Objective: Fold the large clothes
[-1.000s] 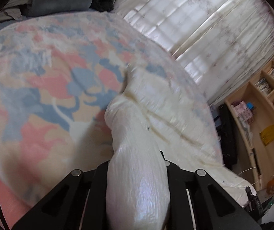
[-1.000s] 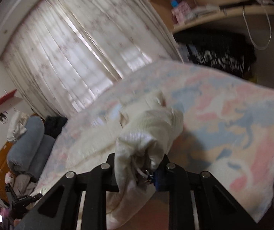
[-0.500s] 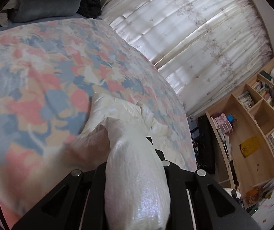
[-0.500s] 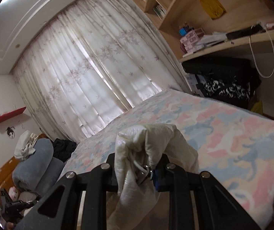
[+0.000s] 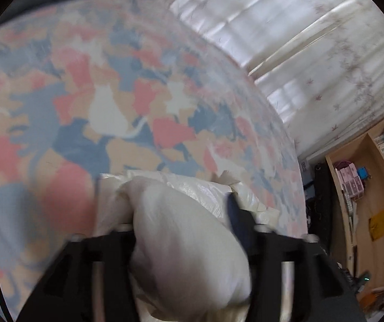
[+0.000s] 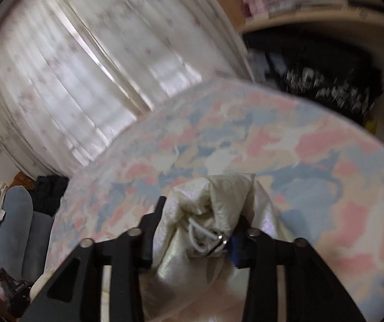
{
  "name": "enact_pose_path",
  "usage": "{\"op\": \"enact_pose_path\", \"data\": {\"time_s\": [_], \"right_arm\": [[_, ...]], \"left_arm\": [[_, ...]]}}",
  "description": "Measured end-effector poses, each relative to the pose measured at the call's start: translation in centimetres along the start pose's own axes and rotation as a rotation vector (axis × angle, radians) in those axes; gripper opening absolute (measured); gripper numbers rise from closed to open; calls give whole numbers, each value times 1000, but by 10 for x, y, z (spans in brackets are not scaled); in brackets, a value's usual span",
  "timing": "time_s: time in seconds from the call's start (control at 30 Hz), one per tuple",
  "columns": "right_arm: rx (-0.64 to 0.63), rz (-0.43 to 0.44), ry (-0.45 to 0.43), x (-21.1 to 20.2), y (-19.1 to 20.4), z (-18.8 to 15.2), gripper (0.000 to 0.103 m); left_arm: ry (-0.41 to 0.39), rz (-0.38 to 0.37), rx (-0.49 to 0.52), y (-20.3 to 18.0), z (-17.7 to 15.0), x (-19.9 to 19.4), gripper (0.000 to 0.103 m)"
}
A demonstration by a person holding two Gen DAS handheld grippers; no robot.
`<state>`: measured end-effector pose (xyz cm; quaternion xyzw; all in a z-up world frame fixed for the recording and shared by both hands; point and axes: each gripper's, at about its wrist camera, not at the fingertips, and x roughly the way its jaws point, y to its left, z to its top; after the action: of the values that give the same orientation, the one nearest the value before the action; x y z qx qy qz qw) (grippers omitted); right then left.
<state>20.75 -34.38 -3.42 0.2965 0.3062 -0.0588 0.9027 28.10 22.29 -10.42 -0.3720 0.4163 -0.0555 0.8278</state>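
Observation:
A cream, shiny large garment [image 5: 186, 241] lies bunched on the bed's pink, blue and beige patterned cover [image 5: 106, 112]. My left gripper [image 5: 165, 187] is low over the bed and its jaws are opening. The cloth sits loosely between the fingers, with a gap on the left side. In the right wrist view the same garment [image 6: 218, 263] shows a white cord and a metal clip in its folds. My right gripper [image 6: 201, 209] is also opening, with the bunched cloth between its fingers above the cover [image 6: 299, 145]. Both views are blurred by motion.
Pale curtains [image 5: 312, 53] hang behind the bed's far side. A wooden bookshelf [image 5: 366, 187] stands to the right, and dark bags [image 6: 326, 80] lie on the floor under it. Grey pillows [image 6: 17, 228] and a dark heap are piled at the bed's head.
Both grippers have swept across the bed with the cream garment. Their jaws, shut on the cloth before, now stand wider apart. The garment's far part has bunched up close to the fingers.

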Motion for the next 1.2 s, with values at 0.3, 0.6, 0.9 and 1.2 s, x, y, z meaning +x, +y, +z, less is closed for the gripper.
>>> {"op": "enact_pose_path", "data": {"time_s": [0.3,0.6,0.9,1.2], "right_arm": [[14,73,48,28,-18,13,83],[-39,-32,161,61,-49,13,83],[-23,-15,310,108,-69,-2,83],[-188,-59,239,97,-47,-15,23]], "left_arm": [[36,-7,-4,7,26,24,81],[24,34,62,17,45,24,91],[168,143,204,40,37,75,91],[77,195,384,-3,20,81,15]]}}
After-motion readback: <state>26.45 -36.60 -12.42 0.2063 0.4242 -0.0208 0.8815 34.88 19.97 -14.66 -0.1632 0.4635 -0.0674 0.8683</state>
